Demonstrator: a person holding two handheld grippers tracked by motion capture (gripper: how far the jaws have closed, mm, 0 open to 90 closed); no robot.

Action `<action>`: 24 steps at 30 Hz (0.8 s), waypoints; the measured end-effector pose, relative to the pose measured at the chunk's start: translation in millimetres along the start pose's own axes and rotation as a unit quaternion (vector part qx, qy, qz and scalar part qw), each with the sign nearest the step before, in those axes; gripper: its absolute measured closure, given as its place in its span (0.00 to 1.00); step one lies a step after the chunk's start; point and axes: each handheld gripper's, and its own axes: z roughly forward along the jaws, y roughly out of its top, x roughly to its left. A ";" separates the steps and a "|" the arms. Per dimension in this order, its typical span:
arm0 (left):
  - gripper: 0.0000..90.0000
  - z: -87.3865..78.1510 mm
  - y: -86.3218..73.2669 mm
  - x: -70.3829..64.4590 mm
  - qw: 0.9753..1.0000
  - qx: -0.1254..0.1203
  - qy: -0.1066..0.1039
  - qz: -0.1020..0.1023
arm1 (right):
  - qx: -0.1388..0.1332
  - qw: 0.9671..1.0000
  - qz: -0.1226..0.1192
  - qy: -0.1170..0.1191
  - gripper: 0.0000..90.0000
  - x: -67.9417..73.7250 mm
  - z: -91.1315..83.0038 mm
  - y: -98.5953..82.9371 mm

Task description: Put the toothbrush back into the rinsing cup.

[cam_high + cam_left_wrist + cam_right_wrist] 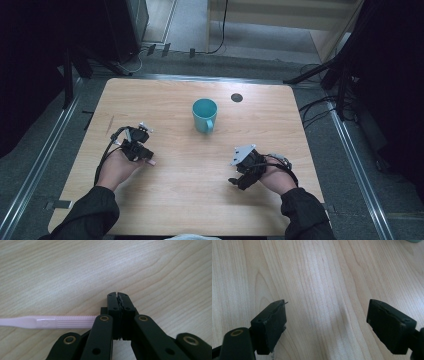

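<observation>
My left gripper (117, 293) is shut on a thin pink plastic handle (47, 322), which sticks out sideways from the jaws just above the wood. In the high view the left gripper (140, 150) rests on the left part of the table, the pink handle's end (151, 162) poking out toward the middle. My right gripper (327, 312) stands open with bare wood between its pads. It sits low at the right front of the table (239, 179). A teal mug (205, 115) stands upright at the table's middle back, apart from both grippers.
The wooden table (190, 200) has a small dark round disc (236, 97) near its back edge, right of the mug. A sliver of the teal mug (415, 241) shows at the top right of the right gripper view. Cables and dark stands lie on the floor around the table.
</observation>
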 end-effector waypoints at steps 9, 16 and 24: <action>0.99 -5.6 -12.9 1.2 1.000 0.014 -0.001 -0.003 | 0.001 1.000 0.000 0.001 0.18 0.3 0.3 0.0; 0.98 -7.4 -20.3 6.4 1.000 0.021 -0.001 -0.009 | 0.003 1.000 -0.001 0.003 0.18 0.6 1.0 0.1; 0.98 -14.3 -29.7 13.7 0.999 0.024 0.000 -0.025 | 0.004 1.000 -0.002 0.001 0.18 0.6 1.5 0.0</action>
